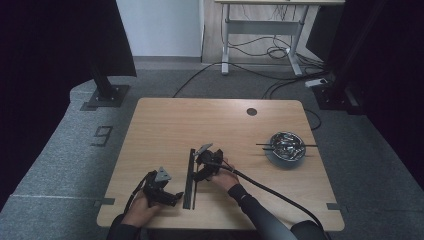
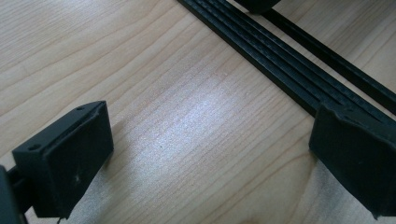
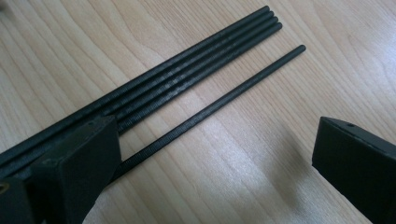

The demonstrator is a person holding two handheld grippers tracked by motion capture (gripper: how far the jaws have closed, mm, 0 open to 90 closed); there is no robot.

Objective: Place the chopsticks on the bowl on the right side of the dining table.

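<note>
At the near middle of the table (image 1: 165,120), a row of four black rods (image 3: 187,70) is seen lying side by side and touching, with a single black rod (image 3: 224,100) set just beside them, apart by a narrow strip of bare wood. The right gripper (image 1: 202,167) is held over the row's far end, toward twelve o'clock; its jaws are spread wide with nothing between them, and the single rod runs under its near jaw. The left gripper (image 1: 165,192) is rested at about eight o'clock from the row, jaws likewise apart and empty, one jaw close against the rods' edge. At three o'clock, well apart, a metal bowl (image 1: 286,148) is noted with two rods laid across its rim.

Risk is judged as follows: the rods are thin and round, so a sideways closing could roll the single rod away or into the row. A jaw set down on the row could scatter the alignment.
</note>
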